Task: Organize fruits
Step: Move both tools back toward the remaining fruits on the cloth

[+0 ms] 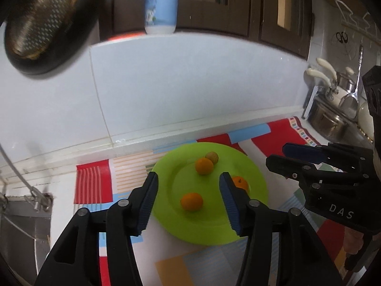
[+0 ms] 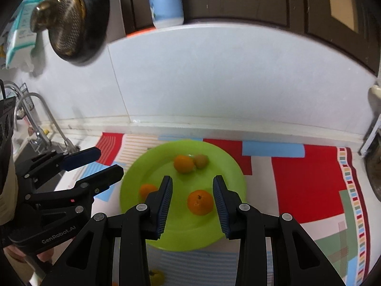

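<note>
A green plate (image 1: 238, 224) (image 2: 228, 166) lies on a colourful mat and holds three oranges and a small yellow-green fruit (image 1: 212, 157) (image 2: 201, 160). My left gripper (image 1: 188, 202) is open above the plate, with the near orange (image 1: 191, 201) between its fingers and lower. My right gripper (image 2: 192, 202) is open above the plate, with an orange (image 2: 200, 202) between its fingers. The right gripper shows in the left wrist view (image 1: 285, 157), the left gripper in the right wrist view (image 2: 109, 162). Another yellowish fruit (image 2: 157, 277) lies on the mat near the front edge.
The striped mat (image 2: 309, 181) covers the counter against a white tiled wall. A sink with a tap (image 2: 45, 119) is at the left. Pots and utensils (image 1: 333, 109) stand at the right. A pan (image 1: 45, 21) hangs on the wall; a blue bottle (image 1: 162, 4) stands on the ledge.
</note>
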